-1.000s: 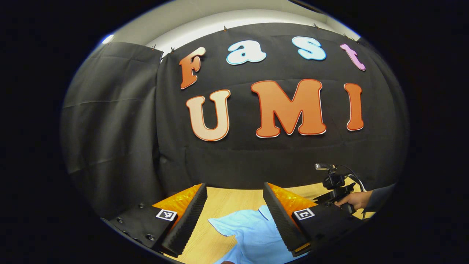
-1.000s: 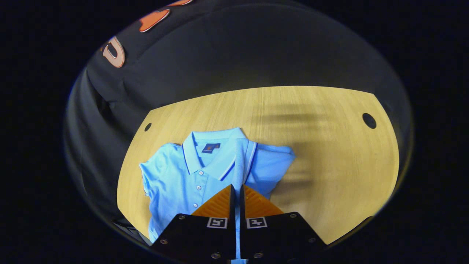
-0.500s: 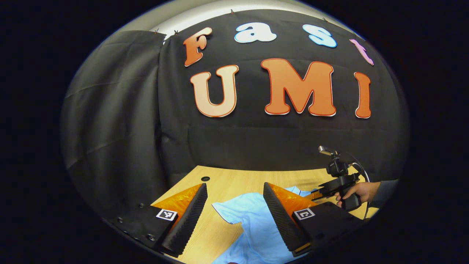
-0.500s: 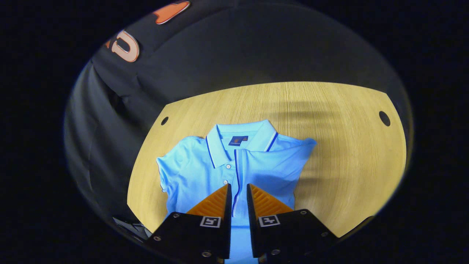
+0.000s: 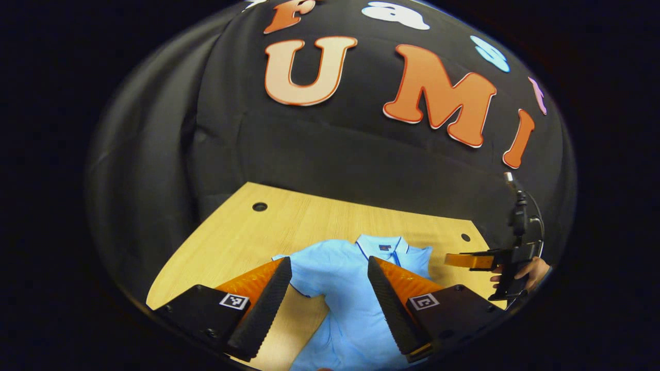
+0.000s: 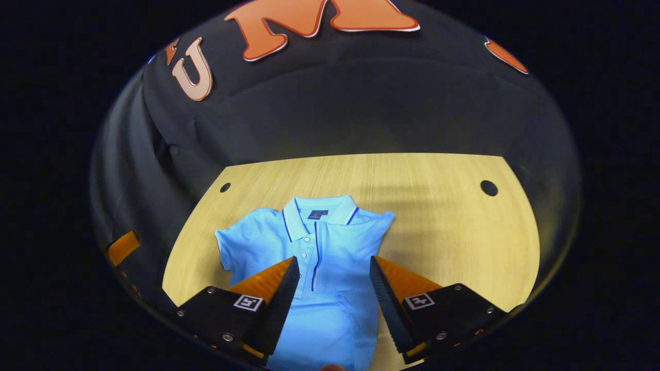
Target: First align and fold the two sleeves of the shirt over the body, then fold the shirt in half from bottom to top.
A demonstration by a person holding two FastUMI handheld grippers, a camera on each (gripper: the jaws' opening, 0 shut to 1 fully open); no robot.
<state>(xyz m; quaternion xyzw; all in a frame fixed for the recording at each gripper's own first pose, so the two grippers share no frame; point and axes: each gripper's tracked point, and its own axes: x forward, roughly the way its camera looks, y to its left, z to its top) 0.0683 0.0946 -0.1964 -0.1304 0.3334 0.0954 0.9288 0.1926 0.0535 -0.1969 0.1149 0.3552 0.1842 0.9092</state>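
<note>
Now both hand-held grippers, left (image 5: 327,281) and right (image 6: 332,281), agape above shirt (image 6: 314,257).

Shirt (image 6: 319,268) flat on table (image 6: 443,226)

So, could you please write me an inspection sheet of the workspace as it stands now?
Surface: wooden table, with round holes near its far corners.
Job's things: light blue polo shirt lying flat, collar toward the wall; the sleeve on its right side folded in, the other spread out.
Clutter: nothing seen.
Grippers: left gripper open above the shirt; right gripper open above the shirt.
Cables: a cable on the right gripper's mast.
Surroundings: black cloth wall.
</note>
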